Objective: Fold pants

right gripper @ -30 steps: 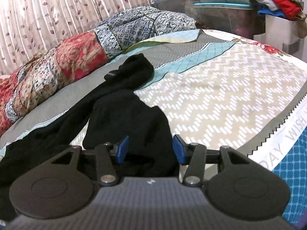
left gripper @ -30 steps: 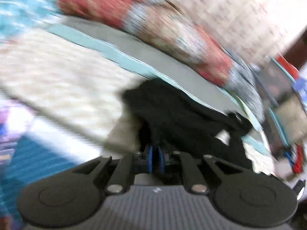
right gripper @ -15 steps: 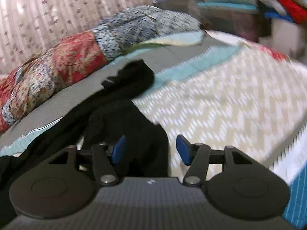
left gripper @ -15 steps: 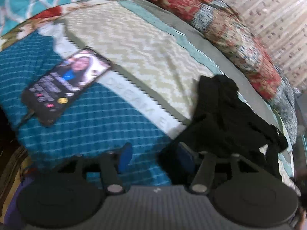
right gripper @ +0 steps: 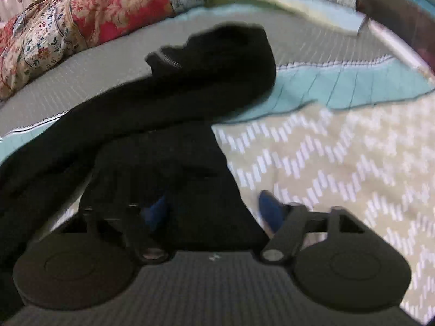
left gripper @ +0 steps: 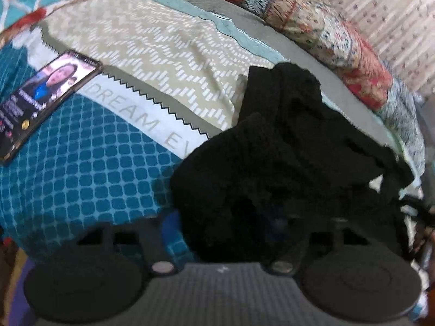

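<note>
This is looking like a home bedroom. A patchwork bedspread [left gripper: 89,168] is covering a bed and filling most of both views, its teal grid, beige chevron and grey bands lying side by side. A rolled floral quilt [right gripper: 81,19] is lying along the far edge, toward eleven o'clock in the right wrist view. A leaf-print curtain [left gripper: 388,19] is hanging at one o'clock in the left wrist view, and a lit phone [left gripper: 40,100] is resting on the bedspread at nine o'clock.

black pants [right gripper: 190,87] lie bunched between the right hand-held gripper's [right gripper: 214,212] spread fingers.
</note>
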